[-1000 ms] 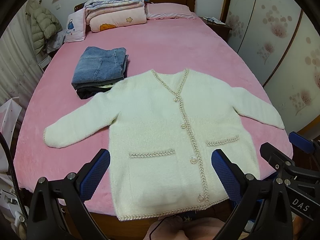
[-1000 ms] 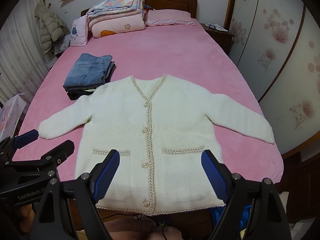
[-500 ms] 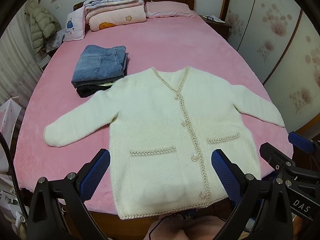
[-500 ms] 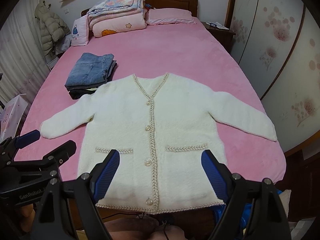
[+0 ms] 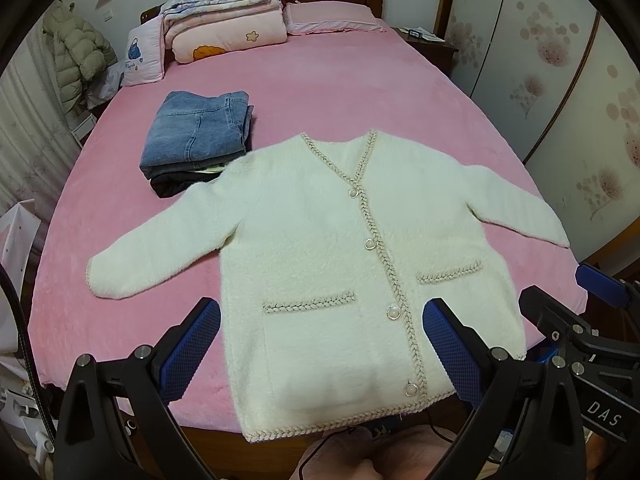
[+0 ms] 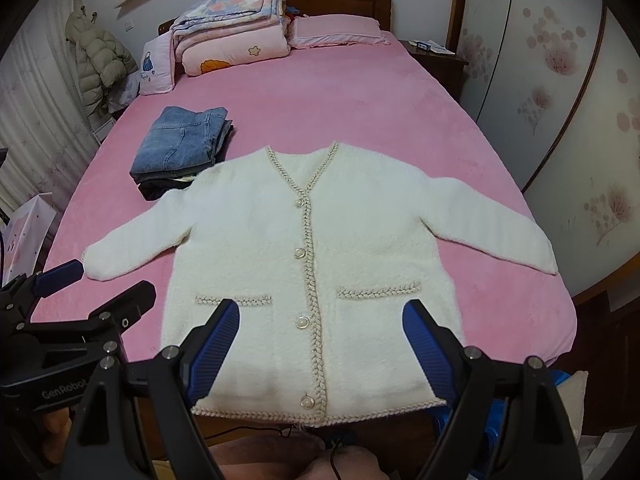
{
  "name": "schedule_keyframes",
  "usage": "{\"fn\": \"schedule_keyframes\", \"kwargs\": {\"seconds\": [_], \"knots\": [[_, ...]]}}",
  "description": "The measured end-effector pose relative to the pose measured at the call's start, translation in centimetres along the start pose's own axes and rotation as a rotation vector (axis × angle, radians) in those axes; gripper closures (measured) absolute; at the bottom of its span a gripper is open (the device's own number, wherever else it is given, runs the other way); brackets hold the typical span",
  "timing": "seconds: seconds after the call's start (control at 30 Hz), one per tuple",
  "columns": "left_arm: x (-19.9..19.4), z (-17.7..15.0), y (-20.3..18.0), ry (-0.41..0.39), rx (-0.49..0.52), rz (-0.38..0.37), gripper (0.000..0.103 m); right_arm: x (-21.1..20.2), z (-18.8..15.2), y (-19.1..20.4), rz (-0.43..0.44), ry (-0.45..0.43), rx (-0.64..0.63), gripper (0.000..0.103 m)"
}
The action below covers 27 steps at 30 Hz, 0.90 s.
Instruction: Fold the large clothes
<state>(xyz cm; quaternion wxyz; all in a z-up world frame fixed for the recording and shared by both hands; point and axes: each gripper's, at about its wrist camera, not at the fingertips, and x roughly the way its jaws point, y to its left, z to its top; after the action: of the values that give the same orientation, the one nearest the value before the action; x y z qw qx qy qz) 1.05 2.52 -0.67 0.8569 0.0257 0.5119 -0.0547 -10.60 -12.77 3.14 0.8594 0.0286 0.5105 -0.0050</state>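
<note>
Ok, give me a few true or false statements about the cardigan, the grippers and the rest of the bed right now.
1. The white cardigan lies flat, front up, sleeves spread. True.
2. The left gripper is clamped on the hem. False: its jaws are wide apart, holding nothing.
3. Folded jeans sit by the cardigan's shoulder. True.
4. The right gripper holds a sleeve. False: it is open and empty.
5. The cardigan is unbuttoned and spread open. False: the front is closed down the braided placket.
</note>
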Motion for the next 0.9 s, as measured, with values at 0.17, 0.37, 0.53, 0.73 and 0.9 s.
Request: {"fn": "schedule_keyframes", "kwargs": {"seconds": [0.17, 0.37, 0.53, 0.73, 0.9], "knots": [[0.0, 0.2, 0.0, -0.006, 0.008, -0.008, 0.002, -0.3, 0.0, 0.2, -0.008, -0.014, 0.002, 0.019], [0.0, 0.6, -0.4, -0.008, 0.019, -0.024, 0.002, -0.6, 0.1, 0.0, -0.015, -0.022, 0.013, 0.019], [-0.1, 0.7, -0.9, -0.014, 0.031, -0.035, 0.002, -0.9, 0.1, -0.3, -0.022, -0.027, 0.023, 0.019], [0.3, 0.9, -1.9, -0.004, 0.038, -0.049, 0.002, -1.0, -0.2, -1.1, -0.024, -0.02, 0.027, 0.019], [0.1, 1.2, -3.1, -0.022, 0.053, -0.023, 0.002, -1.0, -0.3, -1.3, -0.019, -0.026, 0.024, 0.019]]}}
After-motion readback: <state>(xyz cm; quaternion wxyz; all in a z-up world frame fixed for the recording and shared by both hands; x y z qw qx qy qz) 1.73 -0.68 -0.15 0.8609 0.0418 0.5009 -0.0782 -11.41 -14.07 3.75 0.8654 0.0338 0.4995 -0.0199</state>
